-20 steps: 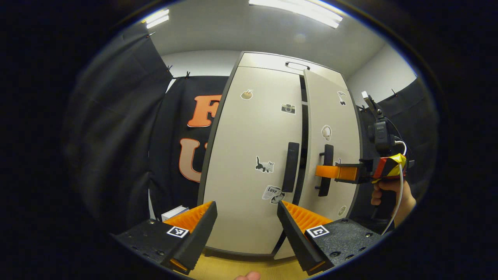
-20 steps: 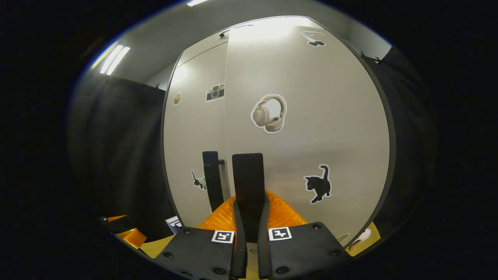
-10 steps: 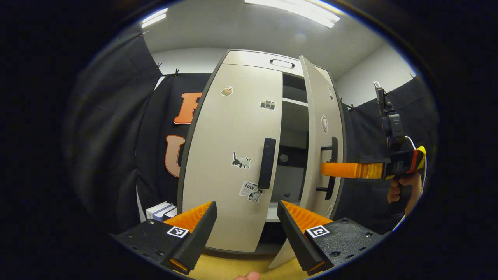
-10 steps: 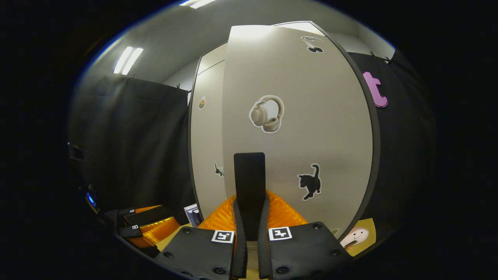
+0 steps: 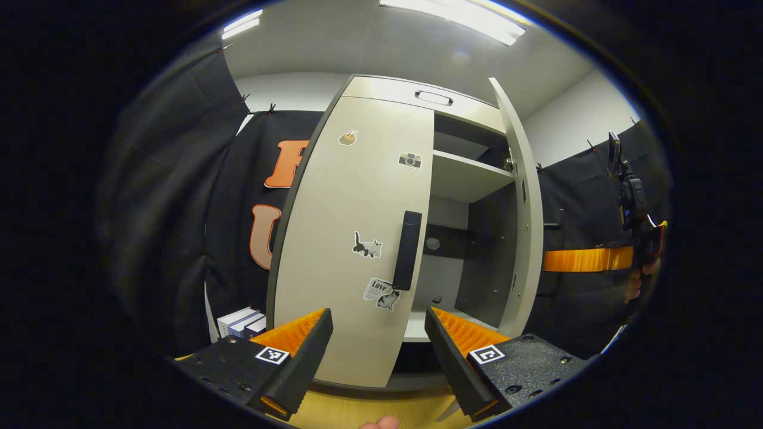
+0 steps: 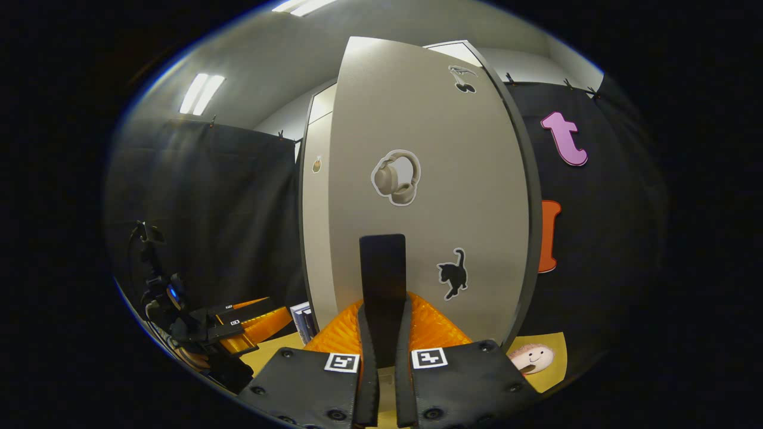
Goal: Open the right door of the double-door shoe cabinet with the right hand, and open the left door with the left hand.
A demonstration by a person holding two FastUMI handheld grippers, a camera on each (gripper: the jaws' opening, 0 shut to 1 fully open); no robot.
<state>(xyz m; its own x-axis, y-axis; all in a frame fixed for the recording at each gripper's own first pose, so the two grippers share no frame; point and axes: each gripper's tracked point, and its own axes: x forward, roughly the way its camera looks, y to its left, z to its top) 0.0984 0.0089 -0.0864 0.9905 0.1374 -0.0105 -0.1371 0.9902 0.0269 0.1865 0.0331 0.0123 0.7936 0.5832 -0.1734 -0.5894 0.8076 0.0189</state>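
Left gripper view: left gripper (image 5: pixel 378 348) hangs with fingers spread apart, short of the left door's handle (image 5: pixel 410 250), touching nothing. The left door (image 5: pixel 351 238) is closed; the right door (image 5: pixel 524 202) stands swung wide, baring shelves (image 5: pixel 462 179). Wooden floor (image 5: pixel 357 411) lies below, black cloth to the sides.

Right gripper view: right gripper (image 6: pixel 382 351) is clamped on the right door's handle (image 6: pixel 382 268). Cloth wall lies near that door's far edge.
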